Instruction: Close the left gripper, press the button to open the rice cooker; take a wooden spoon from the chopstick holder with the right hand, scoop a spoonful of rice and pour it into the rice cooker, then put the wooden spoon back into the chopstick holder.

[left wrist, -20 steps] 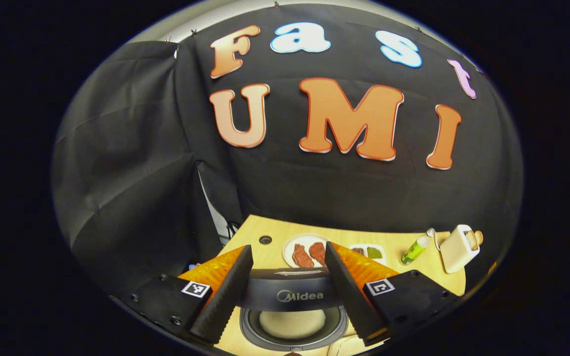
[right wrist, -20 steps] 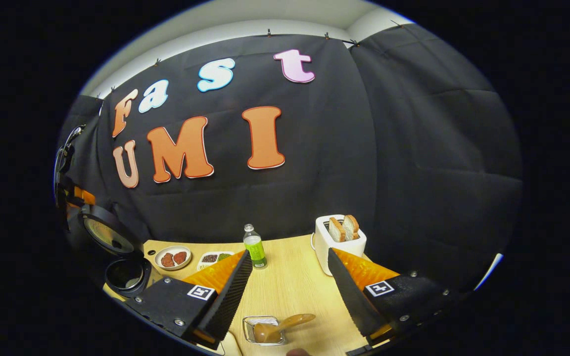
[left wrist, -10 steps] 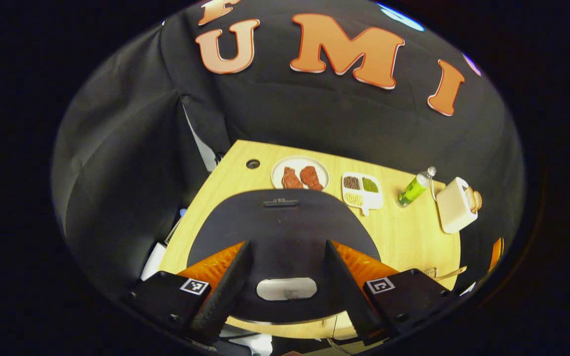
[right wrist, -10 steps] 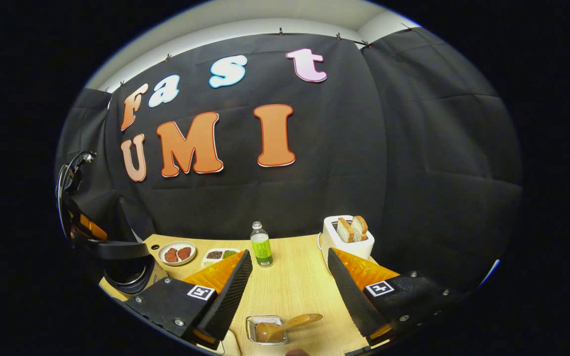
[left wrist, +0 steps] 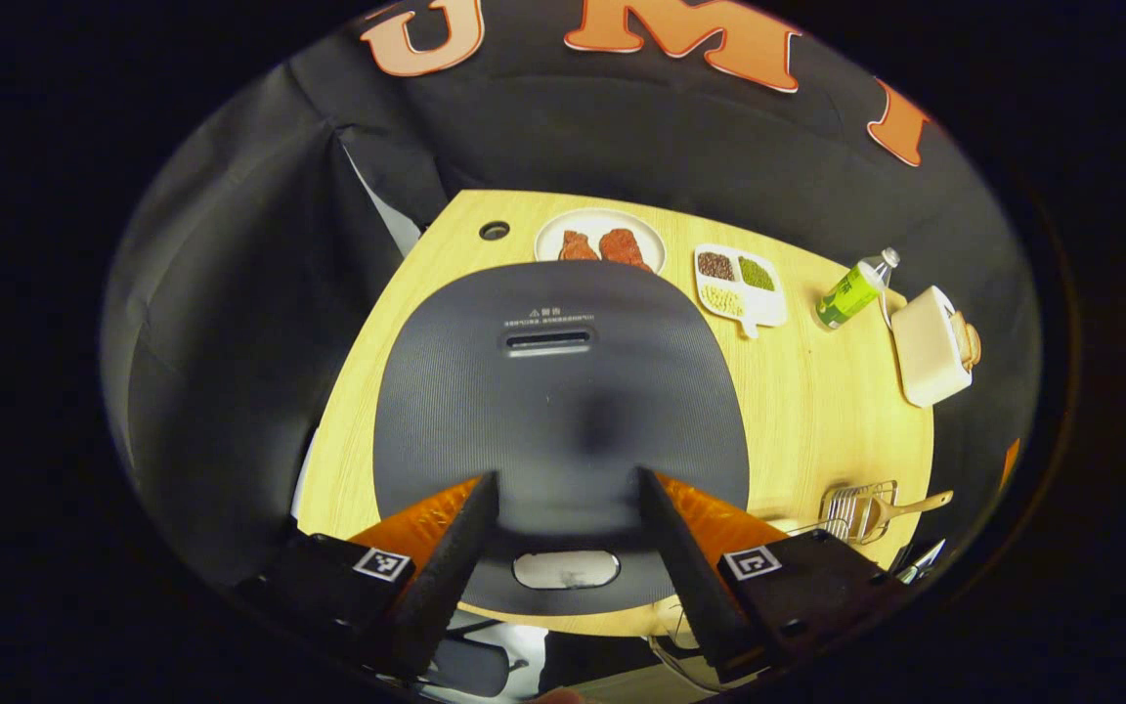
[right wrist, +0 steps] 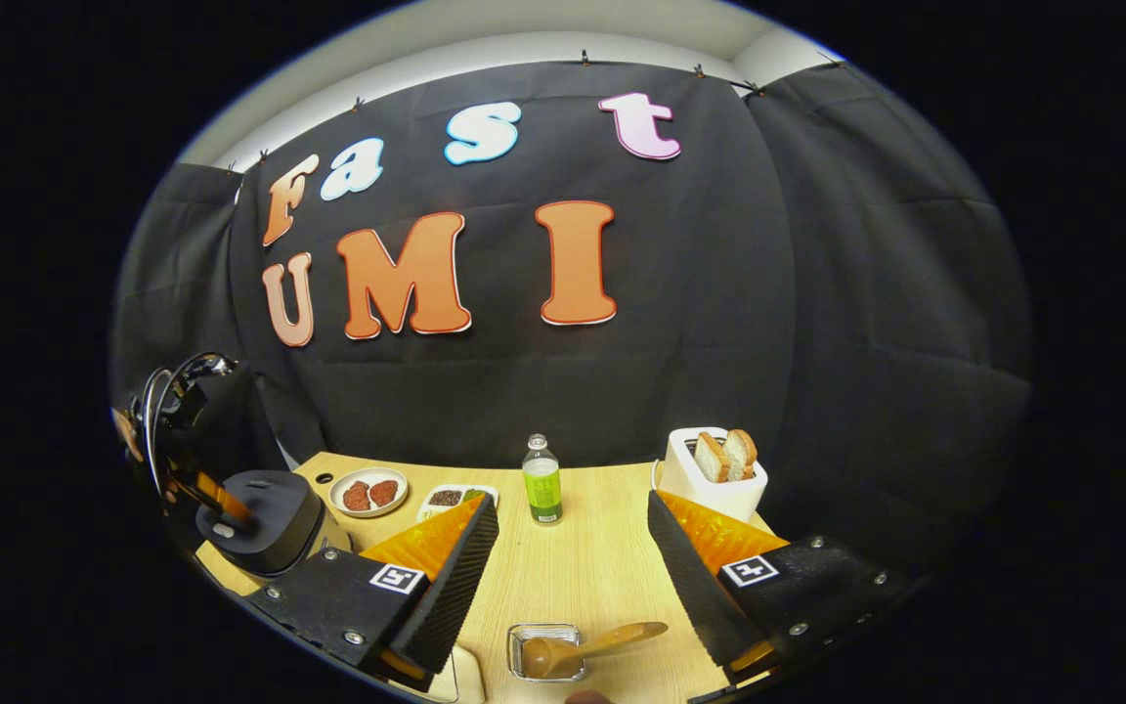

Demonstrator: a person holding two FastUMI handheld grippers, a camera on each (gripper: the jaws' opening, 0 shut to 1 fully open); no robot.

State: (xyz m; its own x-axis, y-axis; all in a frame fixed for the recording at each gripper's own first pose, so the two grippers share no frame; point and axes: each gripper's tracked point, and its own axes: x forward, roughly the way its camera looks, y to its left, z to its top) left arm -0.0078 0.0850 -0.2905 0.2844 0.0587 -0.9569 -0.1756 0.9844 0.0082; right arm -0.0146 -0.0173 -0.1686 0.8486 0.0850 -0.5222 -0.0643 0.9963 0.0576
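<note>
The rice cooker (left wrist: 563, 391) sits below me with its dark lid shut and a pale oval button (left wrist: 566, 569) at its front edge. My left gripper (left wrist: 565, 479) hangs open over the lid, one finger on each side of the button, holding nothing. In the right gripper view the rice cooker (right wrist: 265, 518) stands at the far left with the left gripper (right wrist: 216, 499) just above it. My right gripper (right wrist: 571, 501) is open and empty above the table. Below it the wooden spoon (right wrist: 592, 647) rests in the wire chopstick holder (right wrist: 545, 650), handle pointing right.
Behind the cooker are a plate of meat (left wrist: 600, 242), a divided dish of grains (left wrist: 739, 284), a green bottle (left wrist: 851, 288) and a white toaster with bread (left wrist: 930, 342). The wooden table (left wrist: 817, 420) has a cable hole (left wrist: 494, 231) at its far left corner.
The cooker lid went from standing open, with the pot showing, to lying shut. The left gripper view tipped downward over the lid. The right gripper view shifted slightly; the spoon stayed in its holder.
</note>
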